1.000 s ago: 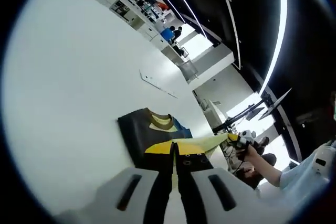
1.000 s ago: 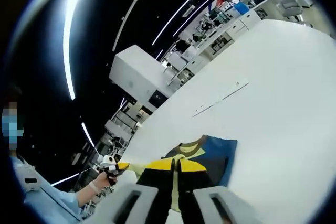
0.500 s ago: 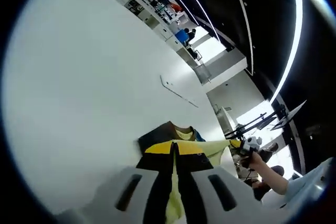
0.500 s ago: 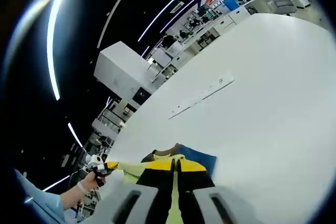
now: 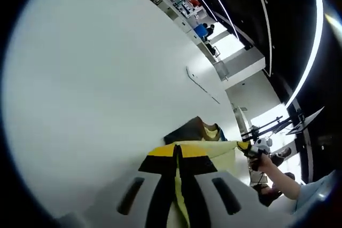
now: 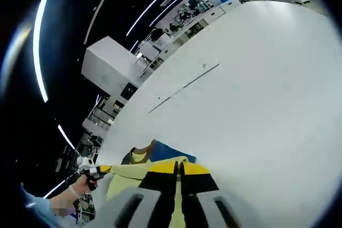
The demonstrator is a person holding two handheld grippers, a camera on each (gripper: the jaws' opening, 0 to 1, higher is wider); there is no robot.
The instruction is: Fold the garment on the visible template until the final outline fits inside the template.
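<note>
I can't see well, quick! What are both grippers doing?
Left gripper: shut on the garment.
Right gripper: shut on the garment too.

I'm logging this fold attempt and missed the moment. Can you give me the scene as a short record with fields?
surface: white table
garment: yellow, dark and blue garment, one edge lifted off the table
left gripper: shut on the garment's yellow edge
right gripper: shut on the same edge
edge between grippers: stretched taut
template: cannot tell
</note>
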